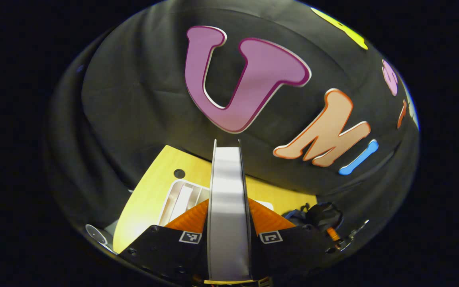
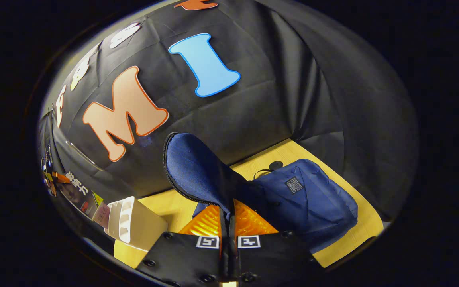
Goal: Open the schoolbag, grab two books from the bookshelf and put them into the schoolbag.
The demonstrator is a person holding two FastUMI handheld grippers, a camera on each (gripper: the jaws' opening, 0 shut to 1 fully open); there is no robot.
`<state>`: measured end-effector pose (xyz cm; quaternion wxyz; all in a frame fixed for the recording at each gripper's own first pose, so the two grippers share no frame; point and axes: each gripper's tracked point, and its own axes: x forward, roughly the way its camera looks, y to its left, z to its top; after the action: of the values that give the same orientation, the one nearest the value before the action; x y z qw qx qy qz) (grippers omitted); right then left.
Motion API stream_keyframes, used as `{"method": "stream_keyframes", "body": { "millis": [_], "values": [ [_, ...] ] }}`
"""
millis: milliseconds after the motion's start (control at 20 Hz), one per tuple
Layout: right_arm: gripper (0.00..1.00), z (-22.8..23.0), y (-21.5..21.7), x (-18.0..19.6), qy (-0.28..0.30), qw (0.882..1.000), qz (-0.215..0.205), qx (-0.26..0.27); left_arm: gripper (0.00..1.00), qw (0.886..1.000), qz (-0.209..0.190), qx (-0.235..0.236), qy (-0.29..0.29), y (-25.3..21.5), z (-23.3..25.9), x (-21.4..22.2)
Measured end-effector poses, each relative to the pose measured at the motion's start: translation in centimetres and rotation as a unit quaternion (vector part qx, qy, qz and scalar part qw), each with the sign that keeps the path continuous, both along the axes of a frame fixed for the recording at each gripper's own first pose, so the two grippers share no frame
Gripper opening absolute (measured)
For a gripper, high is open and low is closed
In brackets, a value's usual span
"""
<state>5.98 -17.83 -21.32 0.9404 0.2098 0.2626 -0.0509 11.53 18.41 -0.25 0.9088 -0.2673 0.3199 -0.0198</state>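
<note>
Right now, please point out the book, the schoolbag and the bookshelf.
book (image 1: 228,187): left gripper view, page edge.
schoolbag (image 2: 313,199): right gripper view, front panel.
bookshelf (image 2: 134,221): right gripper view, white side wall.

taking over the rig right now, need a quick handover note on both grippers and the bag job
Left gripper: shut on a book, held upright, edge toward the camera, above the bookshelf on the table.
Right gripper: shut on the schoolbag's flap, holding it lifted.
Schoolbag lies on the table, open. The bookshelf stands to its left in the right gripper view.
Done: bag opened, one book picked up.
Left: put this book in the bag, then fetch another. Whether a book is already inside cannot be told.
</note>
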Motion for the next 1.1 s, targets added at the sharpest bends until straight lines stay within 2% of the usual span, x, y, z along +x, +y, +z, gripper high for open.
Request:
{"method": "stream_keyframes", "body": {
  "millis": [150,300,350,400,550,650,750,850,1100],
  "values": [
    [0.02,0.2,0.0,0.0,0.002,1.000,0.000,-0.001,0.37,0.999,0.012,-0.049,-0.007,-1.1,0.2,0.0],
    [0.03,0.2,0.0,0.0,0.004,1.000,0.002,-0.004,0.36,0.992,0.022,-0.125,-0.013,-2.9,-0.5,0.0],
    [0.01,0.3,0.0,0.0,0.004,1.000,0.003,-0.003,0.37,0.989,0.023,-0.143,-0.013,-3.8,-0.8,0.1],
    [0.03,0.3,0.1,0.0,0.005,1.000,0.002,-0.002,0.37,0.988,0.024,-0.154,-0.012,-4.9,-1.4,0.3],
    [0.01,0.1,0.1,0.0,0.001,1.000,-0.003,0.003,0.37,0.986,0.022,-0.163,-0.003,-8.3,-4.0,1.1],
    [0.03,-0.1,0.0,-0.1,0.000,1.000,-0.004,0.002,0.37,0.982,0.011,-0.188,0.009,-11.6,-5.6,1.4],
    [0.01,-0.2,0.1,-0.1,-0.002,1.000,-0.003,0.000,0.38,0.979,0.006,-0.204,0.016,-14.6,-7.0,1.9],
    [0.04,-0.2,0.1,-0.1,-0.002,1.000,-0.005,0.000,0.37,0.976,0.001,-0.215,0.022,-18.0,-8.3,2.7],
    [0.03,0.2,0.0,-0.1,-0.007,1.000,-0.007,0.000,0.37,0.973,-0.032,-0.223,0.054,-26.7,-12.2,3.7]
  ]
}}
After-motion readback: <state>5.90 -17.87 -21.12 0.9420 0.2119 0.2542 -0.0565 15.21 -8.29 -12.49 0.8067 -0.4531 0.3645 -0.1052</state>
